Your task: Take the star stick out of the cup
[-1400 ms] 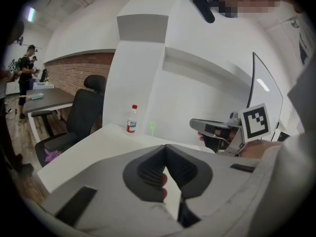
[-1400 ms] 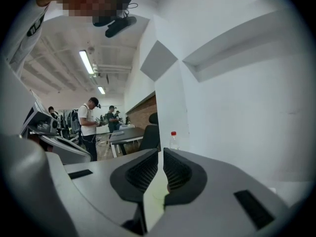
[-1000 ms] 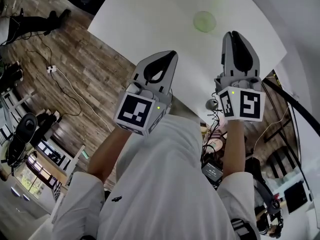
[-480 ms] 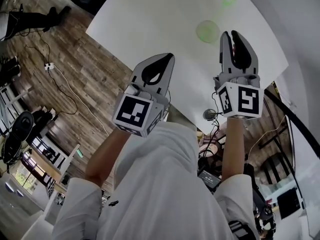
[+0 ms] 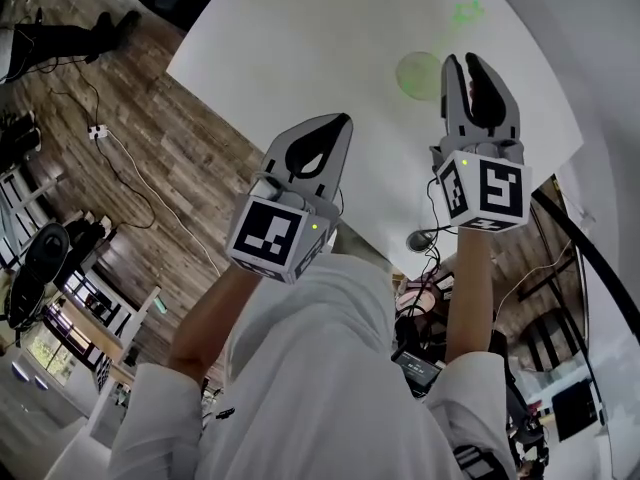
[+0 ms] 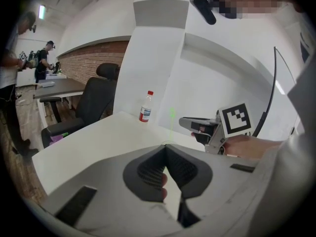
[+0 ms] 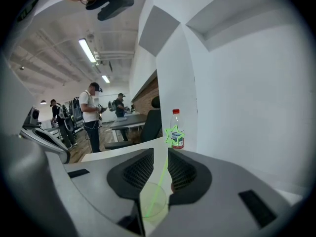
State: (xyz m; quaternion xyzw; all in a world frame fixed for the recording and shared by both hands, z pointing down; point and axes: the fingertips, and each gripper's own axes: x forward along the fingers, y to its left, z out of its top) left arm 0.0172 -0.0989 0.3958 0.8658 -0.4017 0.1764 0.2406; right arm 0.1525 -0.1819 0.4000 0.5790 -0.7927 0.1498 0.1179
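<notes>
A clear green-tinted cup (image 5: 418, 75) stands on the white table (image 5: 300, 48), and a thin green stick slants up out of it to a green star (image 5: 466, 12). In the right gripper view the cup (image 7: 153, 199) lies low in the gap between my jaws, with the star (image 7: 174, 134) beyond them. My right gripper (image 5: 467, 60) (image 7: 160, 154) hangs just right of the cup, open by a narrow gap and touching nothing. My left gripper (image 5: 343, 121) (image 6: 166, 147) is shut and empty at the table's near edge. From there the star stick (image 6: 172, 115) is faint.
A water bottle (image 7: 177, 129) (image 6: 144, 107) with a red cap stands at the table's far end by the wall. A black office chair (image 6: 96, 102) sits beyond the table. People (image 7: 91, 115) stand at desks farther back. Cables (image 5: 120, 158) run over the wooden floor.
My right gripper has moved forward over the table until its tips are level with the cup. The left gripper has stayed almost still.
</notes>
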